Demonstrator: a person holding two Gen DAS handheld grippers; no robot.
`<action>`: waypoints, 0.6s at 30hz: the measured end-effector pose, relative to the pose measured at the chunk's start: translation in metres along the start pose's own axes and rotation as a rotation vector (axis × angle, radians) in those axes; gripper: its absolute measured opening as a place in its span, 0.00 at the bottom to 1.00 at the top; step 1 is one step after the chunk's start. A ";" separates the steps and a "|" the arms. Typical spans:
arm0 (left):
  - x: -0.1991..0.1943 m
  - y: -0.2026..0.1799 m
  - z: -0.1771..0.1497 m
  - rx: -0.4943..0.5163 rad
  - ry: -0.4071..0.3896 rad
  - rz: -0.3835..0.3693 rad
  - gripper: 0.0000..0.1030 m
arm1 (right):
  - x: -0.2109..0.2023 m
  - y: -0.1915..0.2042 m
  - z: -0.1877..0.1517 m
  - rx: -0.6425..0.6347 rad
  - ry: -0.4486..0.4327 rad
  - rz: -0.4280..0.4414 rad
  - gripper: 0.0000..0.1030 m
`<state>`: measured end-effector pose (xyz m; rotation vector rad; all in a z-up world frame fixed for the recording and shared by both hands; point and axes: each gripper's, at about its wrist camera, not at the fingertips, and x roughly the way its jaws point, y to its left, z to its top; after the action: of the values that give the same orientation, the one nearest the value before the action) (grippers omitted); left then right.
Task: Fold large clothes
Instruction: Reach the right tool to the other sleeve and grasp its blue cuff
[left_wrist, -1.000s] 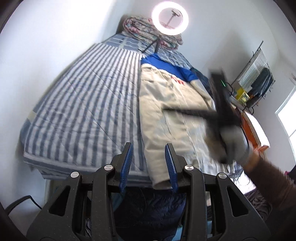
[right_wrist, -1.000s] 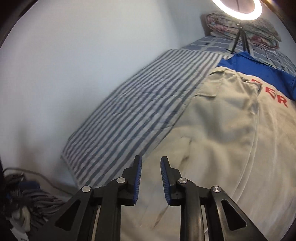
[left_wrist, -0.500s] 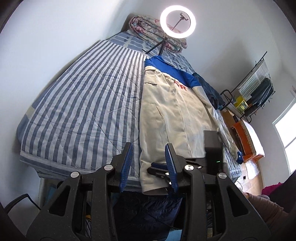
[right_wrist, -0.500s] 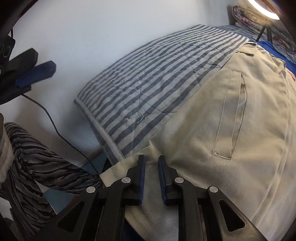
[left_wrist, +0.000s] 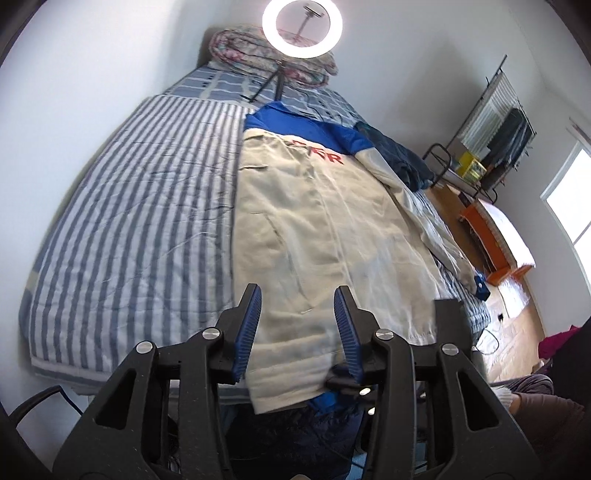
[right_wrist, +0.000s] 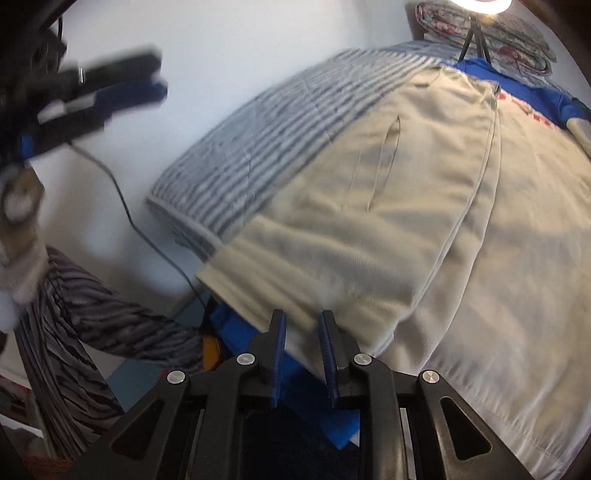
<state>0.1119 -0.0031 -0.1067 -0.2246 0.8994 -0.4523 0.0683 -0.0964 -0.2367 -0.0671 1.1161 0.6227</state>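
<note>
Over jacket (left_wrist: 314, 221), both hand-held grippers opening, empty.

Bright ring light (left_wrist: 302, 28) glare, window (left_wrist: 570, 206) daylight, fisheye-curved edges, motion-blurred right view

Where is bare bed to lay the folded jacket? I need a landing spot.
The striped bedspread between the wall and the beige jacket lies bare. Crowded: the far end with the ring light tripod and rolled bedding.
</note>
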 end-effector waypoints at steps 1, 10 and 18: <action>0.006 -0.006 0.003 0.017 0.004 0.000 0.40 | -0.002 -0.002 -0.003 -0.003 -0.018 -0.001 0.19; 0.053 -0.027 0.013 0.058 0.068 -0.006 0.40 | -0.055 -0.025 -0.016 0.064 -0.146 0.006 0.31; 0.069 -0.073 0.027 0.107 0.054 -0.057 0.40 | -0.122 -0.082 -0.043 0.190 -0.298 -0.162 0.56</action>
<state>0.1496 -0.0997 -0.1119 -0.1404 0.9202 -0.5597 0.0389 -0.2330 -0.1729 0.0959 0.8662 0.3652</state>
